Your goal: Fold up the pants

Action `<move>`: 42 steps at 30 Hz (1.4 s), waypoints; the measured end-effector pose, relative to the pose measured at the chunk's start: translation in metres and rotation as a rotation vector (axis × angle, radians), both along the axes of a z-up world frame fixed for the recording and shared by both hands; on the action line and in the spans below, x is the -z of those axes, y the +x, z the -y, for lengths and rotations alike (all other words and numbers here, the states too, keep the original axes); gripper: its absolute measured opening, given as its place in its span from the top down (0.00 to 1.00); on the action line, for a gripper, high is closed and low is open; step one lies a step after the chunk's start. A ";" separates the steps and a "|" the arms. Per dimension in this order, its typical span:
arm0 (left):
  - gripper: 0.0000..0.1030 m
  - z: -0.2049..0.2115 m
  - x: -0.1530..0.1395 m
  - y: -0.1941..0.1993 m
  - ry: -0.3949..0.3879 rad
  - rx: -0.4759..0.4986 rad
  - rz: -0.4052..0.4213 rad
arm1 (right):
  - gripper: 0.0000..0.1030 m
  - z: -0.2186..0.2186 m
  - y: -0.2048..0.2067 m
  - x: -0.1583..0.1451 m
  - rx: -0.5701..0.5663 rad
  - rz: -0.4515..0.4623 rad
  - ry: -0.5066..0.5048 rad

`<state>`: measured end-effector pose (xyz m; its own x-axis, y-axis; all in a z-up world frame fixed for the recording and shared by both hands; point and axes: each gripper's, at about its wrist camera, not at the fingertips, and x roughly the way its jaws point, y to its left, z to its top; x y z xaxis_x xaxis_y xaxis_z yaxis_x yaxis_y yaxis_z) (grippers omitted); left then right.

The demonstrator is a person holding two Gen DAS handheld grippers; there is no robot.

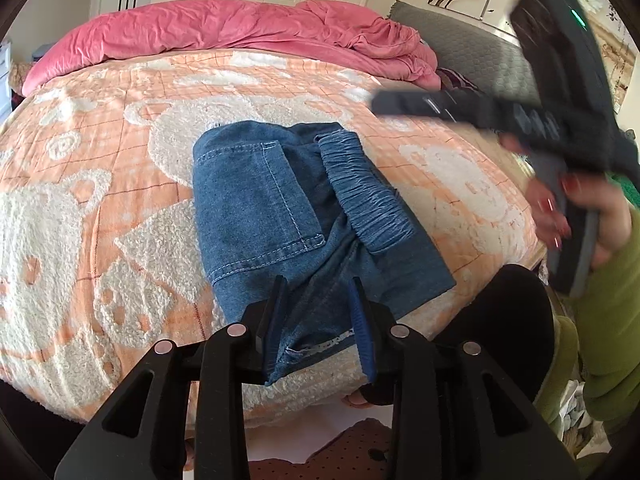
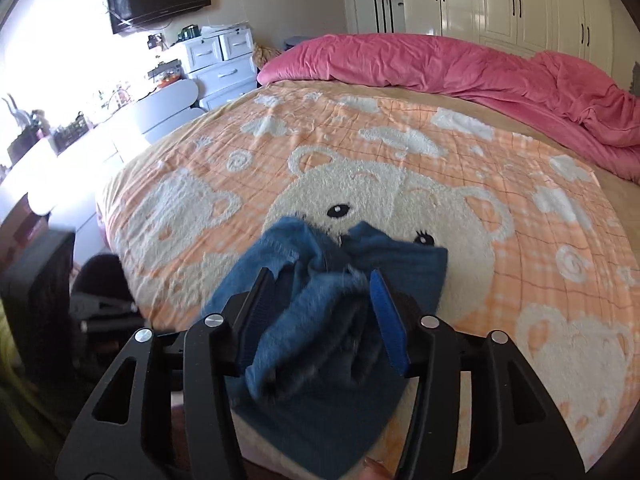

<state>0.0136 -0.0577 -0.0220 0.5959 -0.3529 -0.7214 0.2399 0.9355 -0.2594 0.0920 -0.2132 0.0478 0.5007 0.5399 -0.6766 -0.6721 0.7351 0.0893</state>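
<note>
Blue denim pants [image 1: 280, 216] lie folded into a short bundle on the orange bear blanket [image 1: 100, 184], with the elastic waistband on the right side. My left gripper [image 1: 318, 292] has its jaws apart around the near hem of the pants, which lies loosely between the fingers. In the right wrist view, the pants [image 2: 328, 304] bunch up between my right gripper [image 2: 320, 280], whose jaws are also apart, with blurred cloth between them. The right gripper's body also shows in the left wrist view [image 1: 560, 120], raised at the right and held by a hand.
A pink duvet [image 1: 248, 36] lies along the far side of the bed, with a grey pillow [image 1: 460, 52] to its right. White drawers [image 2: 224, 64] and a cluttered desk stand left of the bed. A black chair [image 1: 512, 312] sits by the near edge.
</note>
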 end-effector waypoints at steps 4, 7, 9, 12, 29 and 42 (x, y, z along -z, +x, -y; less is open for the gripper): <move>0.63 0.000 -0.007 -0.004 -0.010 0.007 0.009 | 0.52 0.015 -0.033 0.009 -0.004 0.052 -0.039; 0.63 -0.008 -0.013 -0.006 -0.027 -0.006 0.020 | 0.48 0.018 -0.051 0.016 -0.033 0.060 -0.048; 0.63 -0.024 -0.019 -0.008 -0.034 -0.038 0.032 | 0.47 0.015 -0.063 0.021 -0.062 0.087 -0.078; 0.63 -0.050 -0.023 -0.004 -0.028 -0.121 0.033 | 0.47 0.006 -0.078 0.028 -0.117 0.117 -0.116; 0.63 -0.042 0.002 0.089 -0.023 -0.052 -0.137 | 0.80 -0.097 -0.110 0.064 -0.479 0.268 -0.384; 0.60 -0.032 0.012 0.101 -0.003 -0.055 -0.129 | 0.99 -0.060 -0.100 0.071 -0.538 0.121 -0.300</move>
